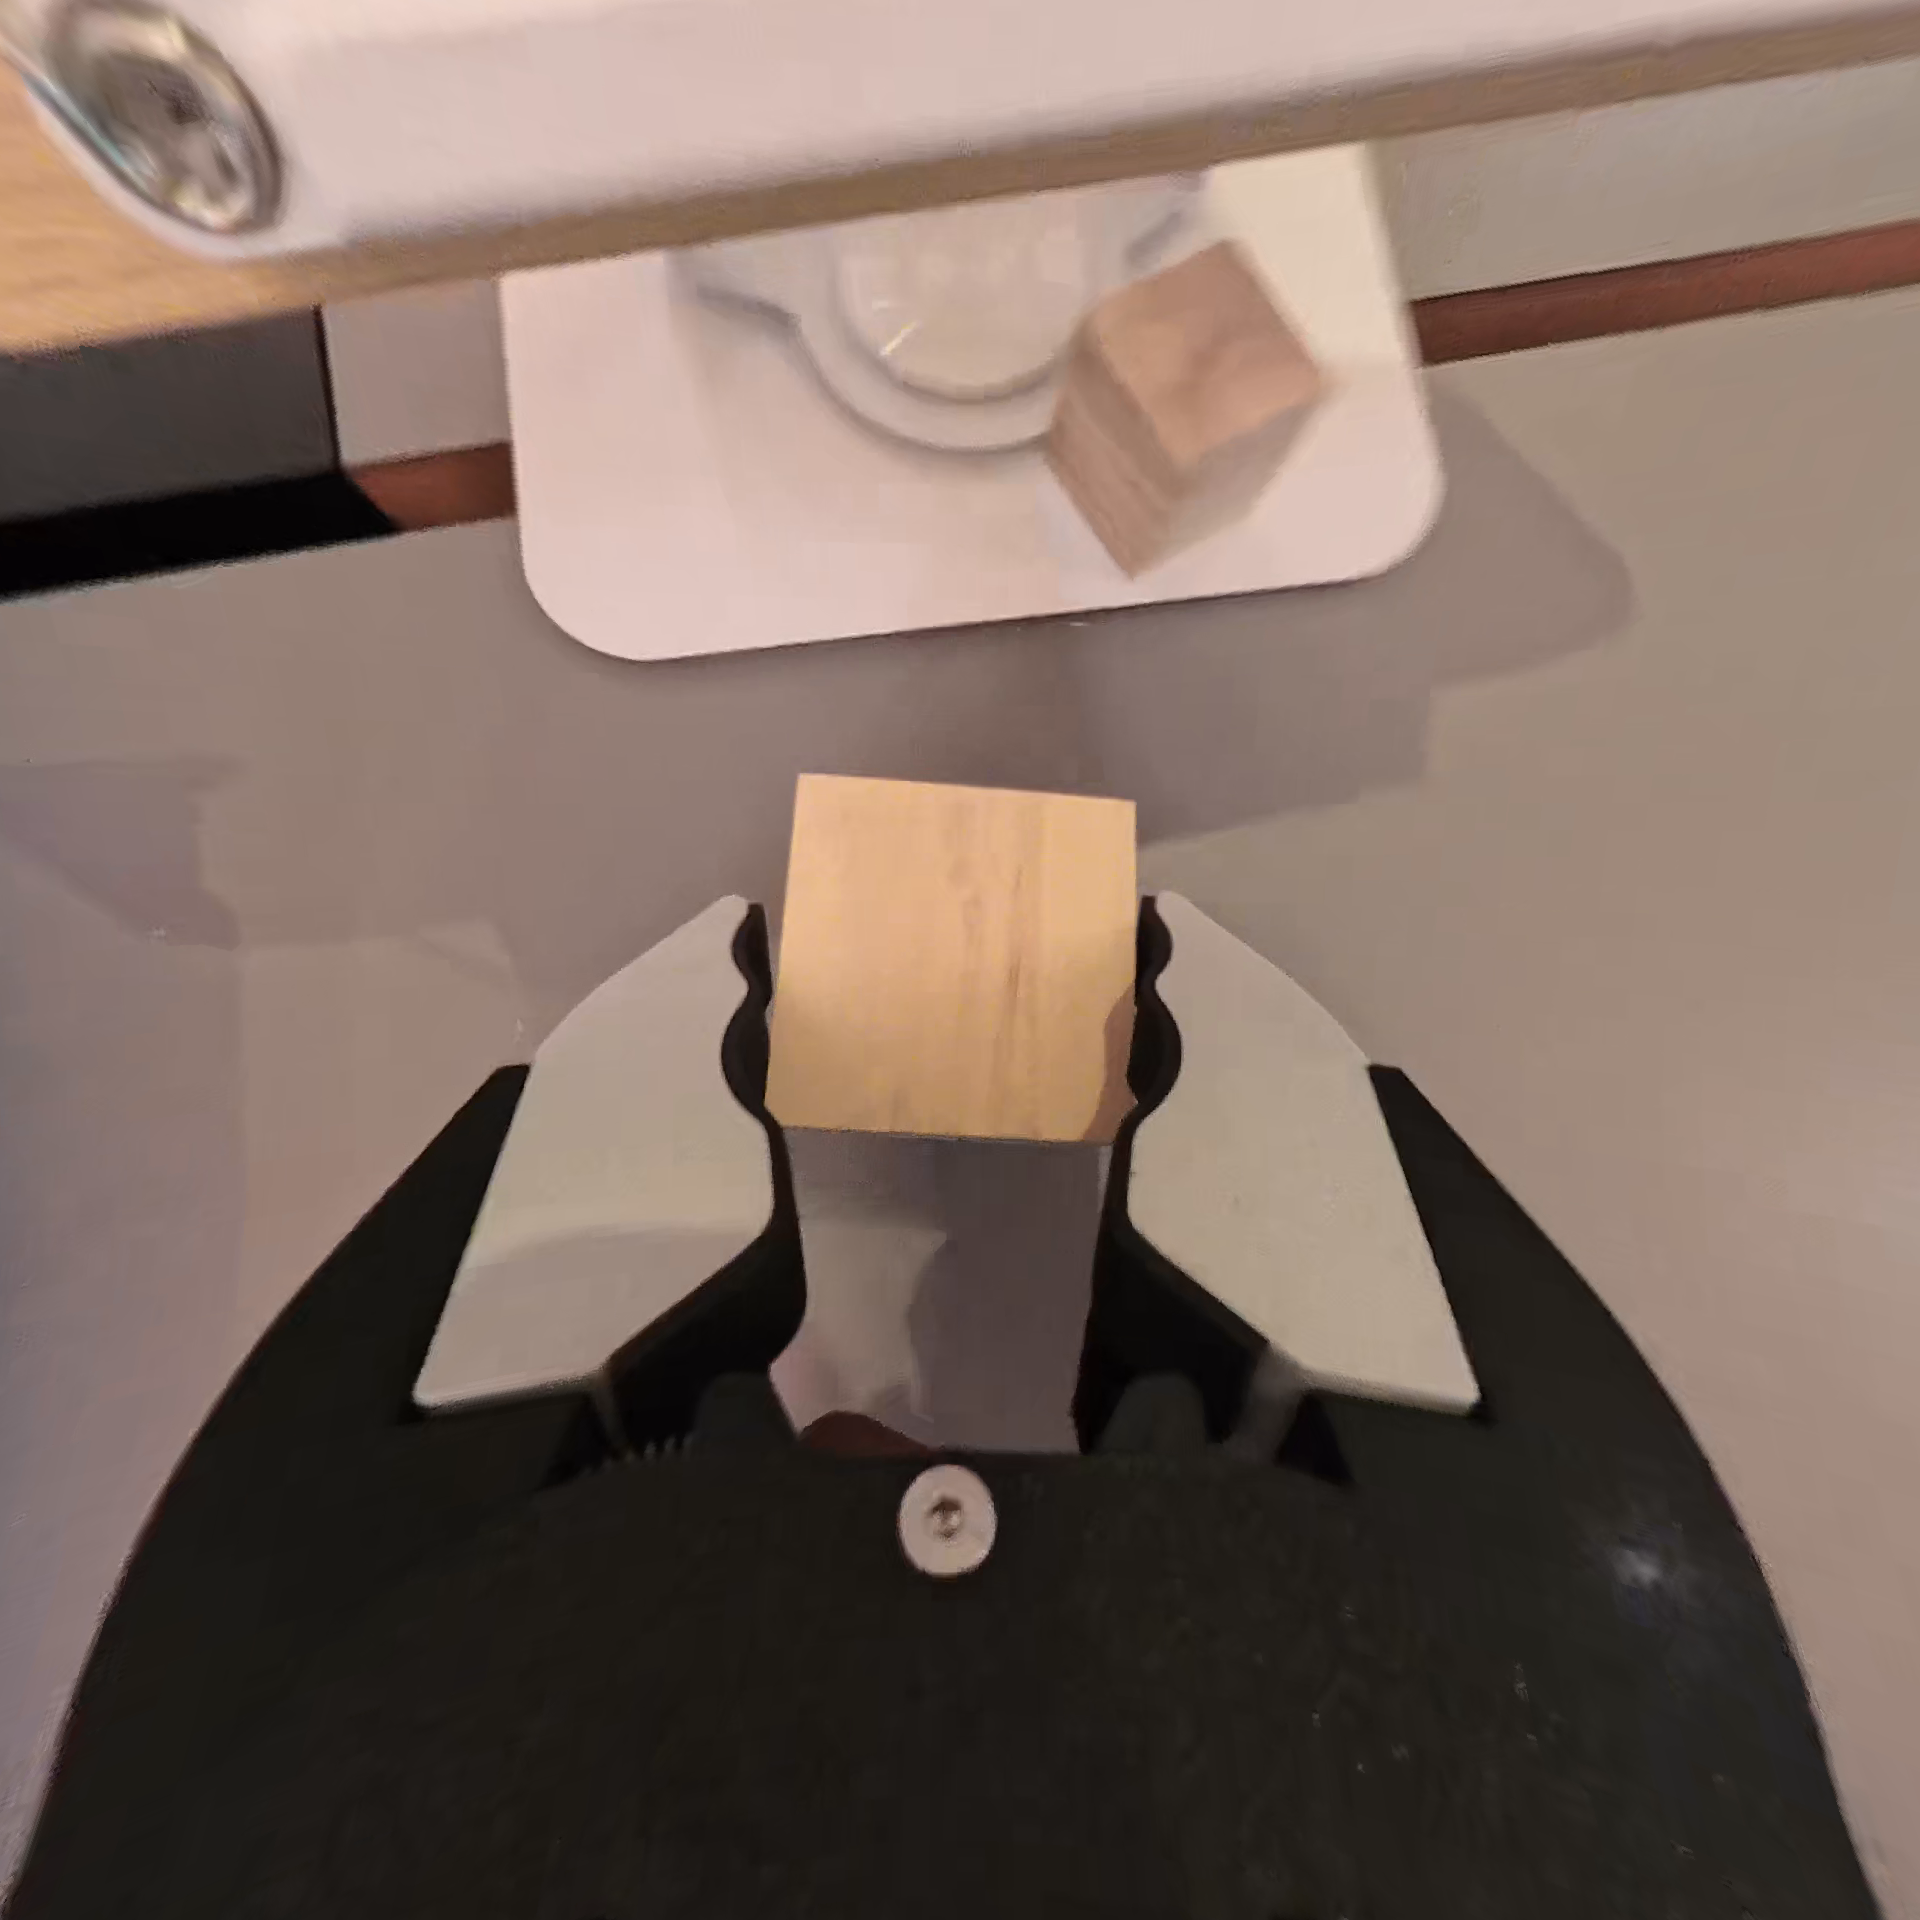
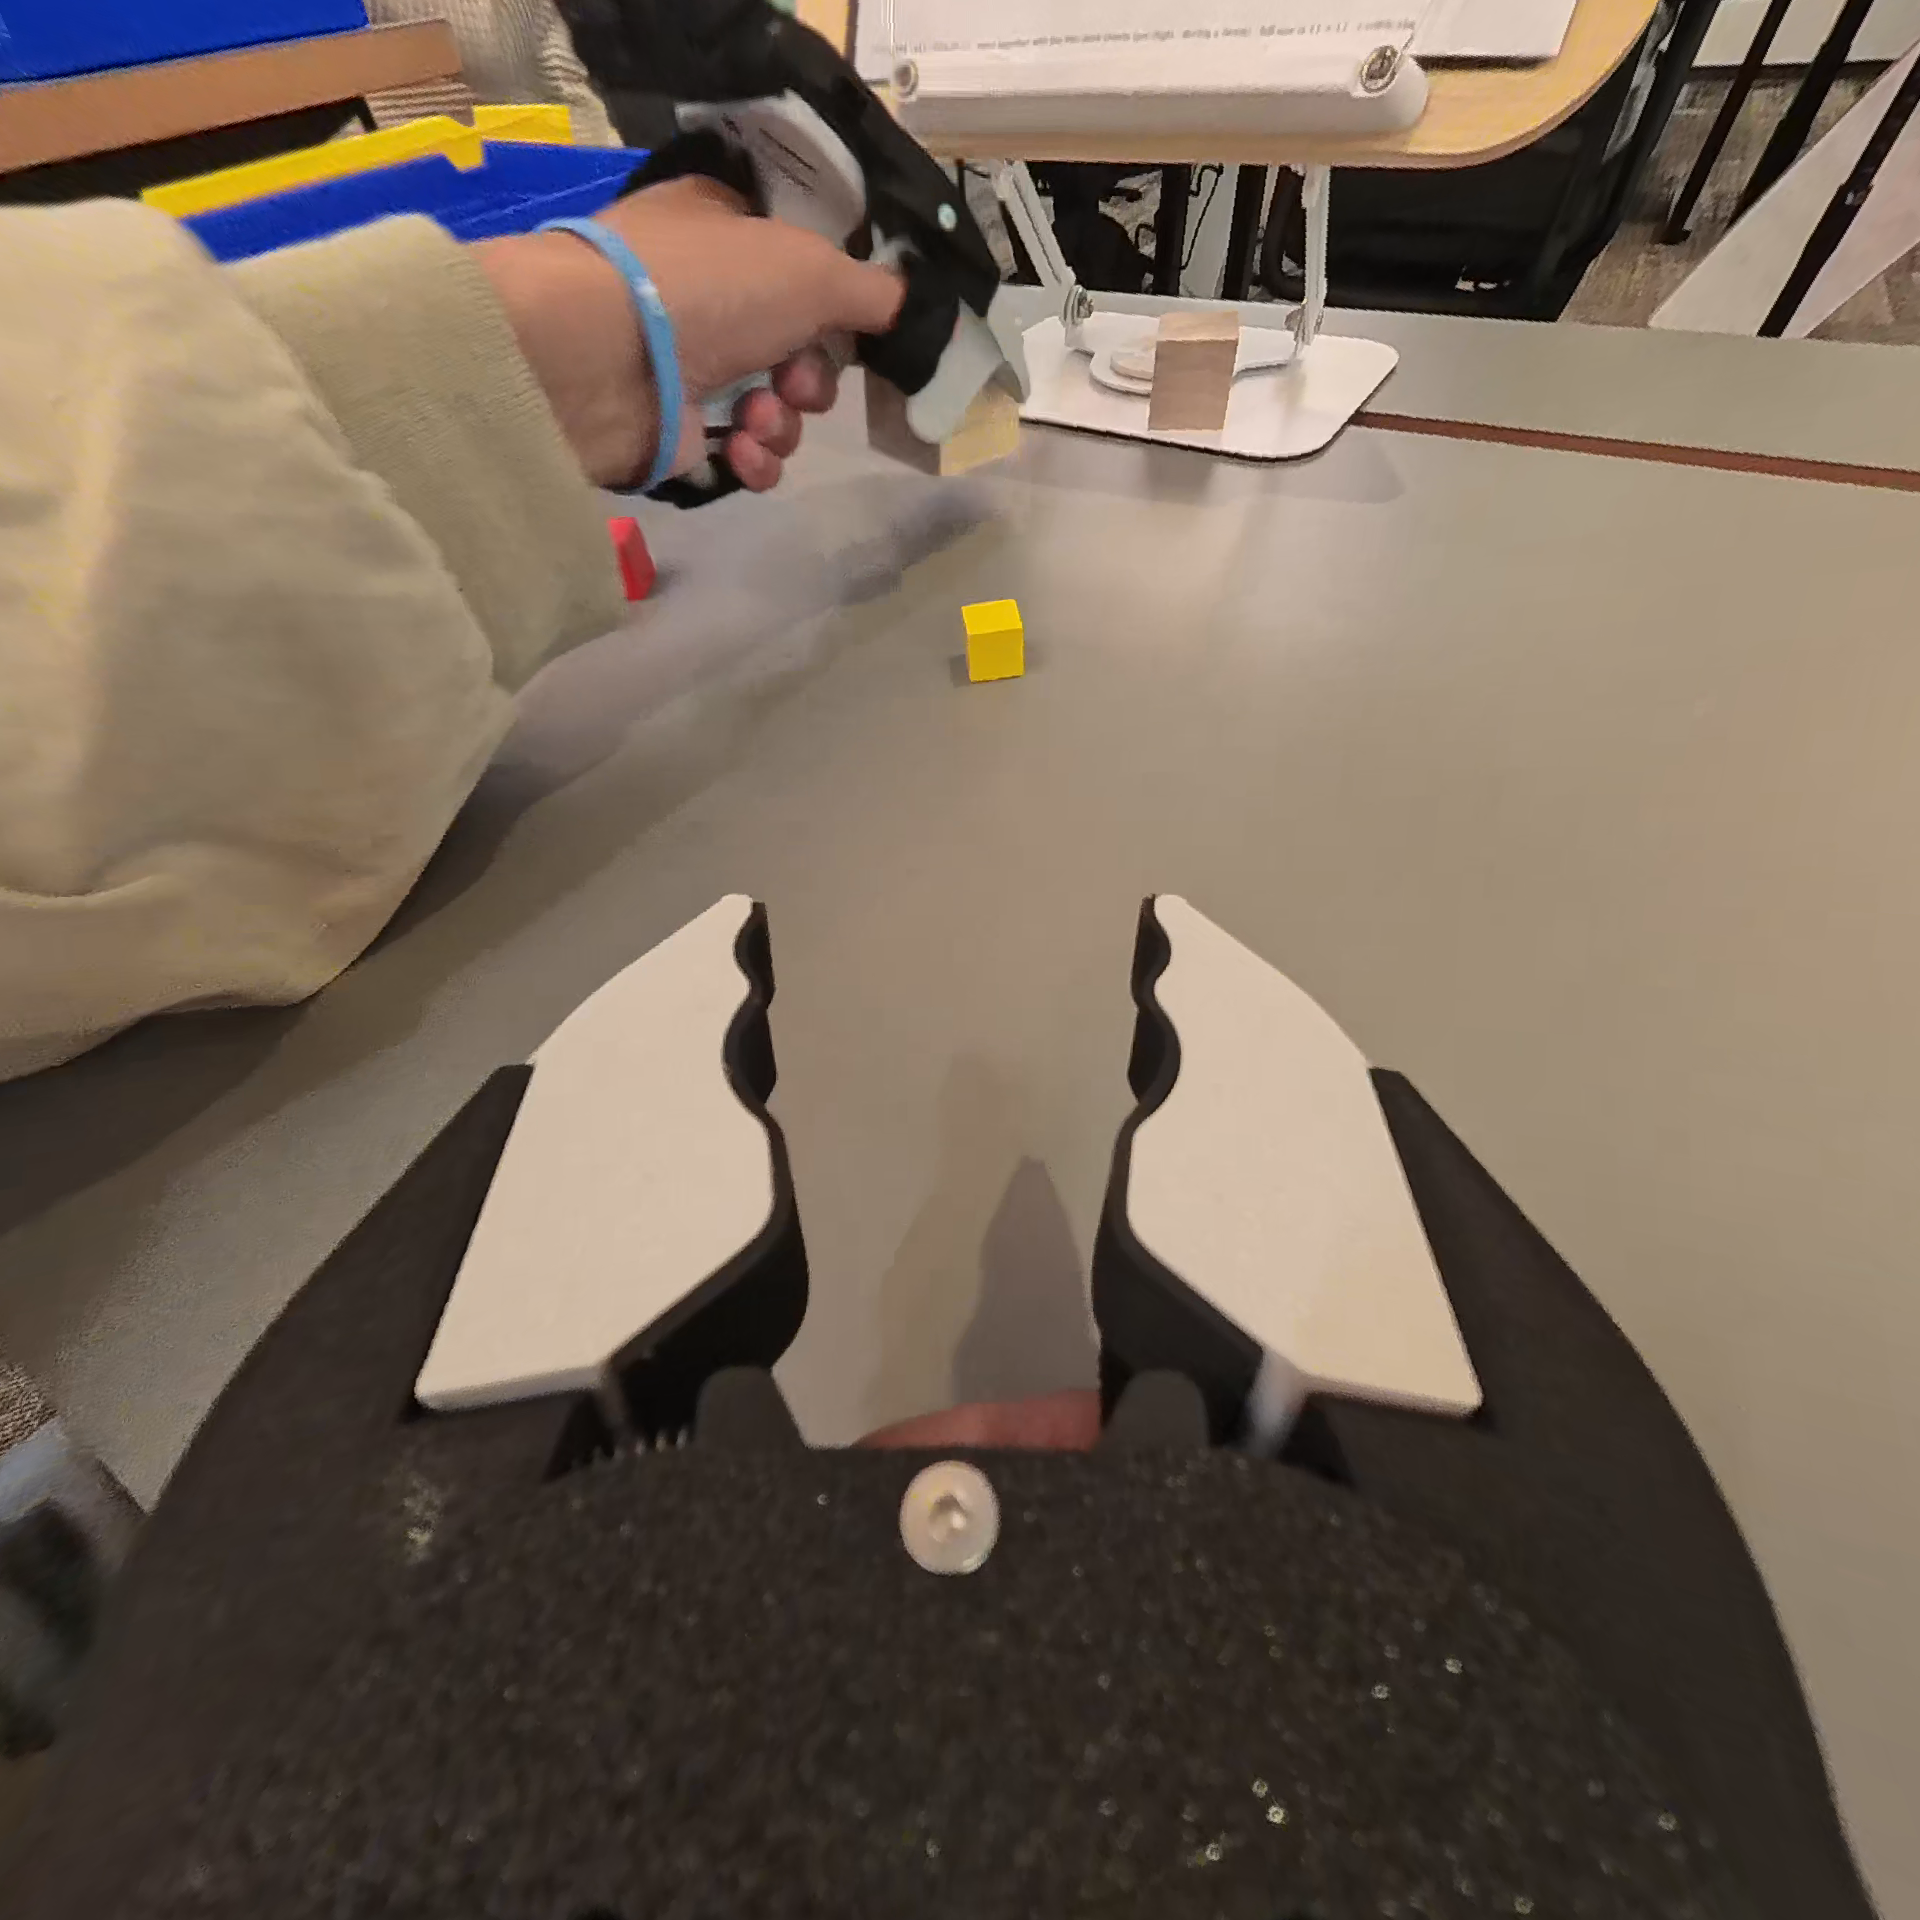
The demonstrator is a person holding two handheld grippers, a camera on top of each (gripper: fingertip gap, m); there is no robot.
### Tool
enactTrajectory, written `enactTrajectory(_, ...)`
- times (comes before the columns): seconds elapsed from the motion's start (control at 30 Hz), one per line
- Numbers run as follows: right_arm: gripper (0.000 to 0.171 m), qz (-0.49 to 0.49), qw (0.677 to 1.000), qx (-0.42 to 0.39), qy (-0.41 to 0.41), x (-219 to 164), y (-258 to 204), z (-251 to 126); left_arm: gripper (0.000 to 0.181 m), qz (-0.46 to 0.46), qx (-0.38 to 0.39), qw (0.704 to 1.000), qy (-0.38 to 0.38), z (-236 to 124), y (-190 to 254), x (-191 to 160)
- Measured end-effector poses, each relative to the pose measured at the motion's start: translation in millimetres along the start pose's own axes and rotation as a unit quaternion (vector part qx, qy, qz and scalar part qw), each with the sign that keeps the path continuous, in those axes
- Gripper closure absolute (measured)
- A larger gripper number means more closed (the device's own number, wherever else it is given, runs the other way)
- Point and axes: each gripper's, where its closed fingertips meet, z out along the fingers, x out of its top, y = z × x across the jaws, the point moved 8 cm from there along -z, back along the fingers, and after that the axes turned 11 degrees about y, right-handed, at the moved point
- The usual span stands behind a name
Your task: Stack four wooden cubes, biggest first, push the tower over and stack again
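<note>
Holding the pale wooden cube (image 1: 951, 961) clamped between the fingers of my left gripper (image 1: 951, 935), I carry it above the grey table (image 1: 1558, 935) toward the bigger brown cube (image 1: 1184, 400) standing on the white stand base (image 1: 727, 540). I should come over it level, centre it, then let go slowly. My right gripper (image 2: 951, 935) is spread wide and empty. Behind, the blue bin (image 2: 416, 203) is blurred; I cannot tell its contents.
</note>
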Motion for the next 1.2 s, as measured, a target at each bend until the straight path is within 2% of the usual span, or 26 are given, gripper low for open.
enactTrajectory(0.17,0.106,-0.006,1.0,0.002,0.001,1.4,-2.2,-1.8,0.115,0.113,-0.136,0.981,0.076,-76.5,16.9,3.0)
enactTrajectory(0.3,0.106,-0.007,1.0,0.006,0.0,1.3,-3.8,-0.9,0.115,0.217,-0.25,0.942,0.063,-118.4,27.8,-17.4)
enactTrajectory(0.37,0.106,-0.01,1.0,0.007,0.0,1.7,-4.9,0.0,0.114,0.265,-0.316,0.91,0.044,-130.9,34.1,-34.6)
enactTrajectory(0.53,0.106,-0.015,1.0,0.01,-0.002,1.6,-7.4,2.0,0.115,0.318,-0.386,0.866,-0.016,-124.7,40.6,-73.7)
enactTrajectory(0.7,0.106,-0.016,1.0,0.01,-0.006,-0.9,-7.0,2.7,0.115,0.317,-0.449,0.836,0.005,-121.6,50.4,-84.9)
enactTrajectory(0.8,0.106,-0.013,1.0,0.01,-0.008,-2.1,-5.4,3.3,0.115,0.344,-0.459,0.819,0.005,-119.6,55.5,-93.6)
enactTrajectory(1.03,0.106,-0.009,1.0,0.011,-0.011,-4.0,-3.9,4.3,0.115,0.355,-0.461,0.813,-0.007,-107.9,56.5,-111.0)
enactTrajectory(1.2,0.106,-0.01,1.0,0.011,-0.013,-4.1,-4.1,4.2,0.108,0.34,-0.457,0.822,0.005,-112.6,55.2,-112.5)
